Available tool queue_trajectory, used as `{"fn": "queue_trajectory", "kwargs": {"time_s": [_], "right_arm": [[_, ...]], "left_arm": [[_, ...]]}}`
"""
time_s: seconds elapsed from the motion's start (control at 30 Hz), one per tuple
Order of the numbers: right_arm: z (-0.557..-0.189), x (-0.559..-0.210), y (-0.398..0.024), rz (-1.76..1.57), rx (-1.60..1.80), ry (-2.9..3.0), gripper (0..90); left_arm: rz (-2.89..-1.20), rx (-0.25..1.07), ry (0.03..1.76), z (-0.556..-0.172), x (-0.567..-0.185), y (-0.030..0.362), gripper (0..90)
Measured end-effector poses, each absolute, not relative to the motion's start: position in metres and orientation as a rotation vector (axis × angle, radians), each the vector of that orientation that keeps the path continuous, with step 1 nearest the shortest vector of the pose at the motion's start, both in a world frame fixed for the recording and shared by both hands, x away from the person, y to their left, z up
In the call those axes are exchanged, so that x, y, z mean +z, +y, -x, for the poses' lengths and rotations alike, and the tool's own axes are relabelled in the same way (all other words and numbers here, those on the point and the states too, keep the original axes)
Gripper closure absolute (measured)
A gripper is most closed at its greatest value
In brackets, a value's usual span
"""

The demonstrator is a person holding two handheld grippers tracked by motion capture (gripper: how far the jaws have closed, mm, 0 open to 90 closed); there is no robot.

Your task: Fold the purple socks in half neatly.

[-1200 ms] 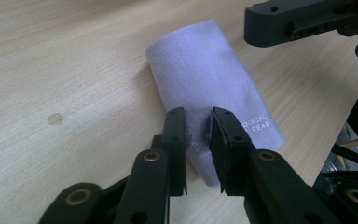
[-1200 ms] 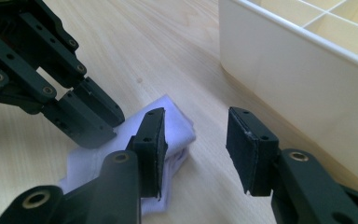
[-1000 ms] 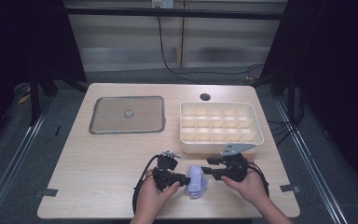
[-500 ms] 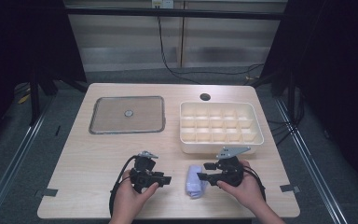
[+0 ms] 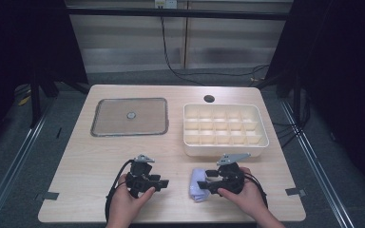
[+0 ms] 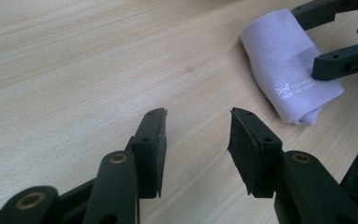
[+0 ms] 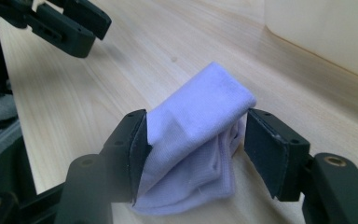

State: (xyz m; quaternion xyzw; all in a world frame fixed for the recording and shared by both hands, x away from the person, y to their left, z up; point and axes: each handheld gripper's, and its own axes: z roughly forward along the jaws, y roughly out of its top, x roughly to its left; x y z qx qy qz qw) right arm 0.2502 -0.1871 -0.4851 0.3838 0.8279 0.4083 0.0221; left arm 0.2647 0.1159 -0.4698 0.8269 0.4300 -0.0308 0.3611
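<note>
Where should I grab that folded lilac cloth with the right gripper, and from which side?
Take the folded lilac cloth across its thick rolled middle, coming in low from the person's right as the right gripper is placed now. Its jaws, which have just been opening, already straddle the bundle. The fold stands up off the table there, so both pads should get full bite; the thin loose edges would likely slip.

Left gripper (image 5: 164, 183): lower centre-left of high view, held in left hand (image 5: 128, 202), jaws level, pointing frame-right, just been opening, nothing between pads.
Right gripper (image 5: 200, 183): lower centre-right, in right hand (image 5: 242, 197), pointing frame-left toward its partner, jaws just been opening.
</note>
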Motion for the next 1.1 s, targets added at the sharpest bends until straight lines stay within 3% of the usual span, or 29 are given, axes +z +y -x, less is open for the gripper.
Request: {"fn": "queue_trajectory", "kwargs": {"time_s": [0.57, 1.1], "right_arm": [[-0.253, -0.481, -0.193, -1.192, 1.269, 2.567, 39.4], [-0.252, -0.492, -0.188, -1.19, 1.218, 2.614, 37.7]], "left_arm": [[-2.151, 0.063, 1.042, -0.269, -0.475, 0.132, 43.0], [-2.147, 0.312, 1.043, -0.273, -0.495, 0.169, 31.3]]}}
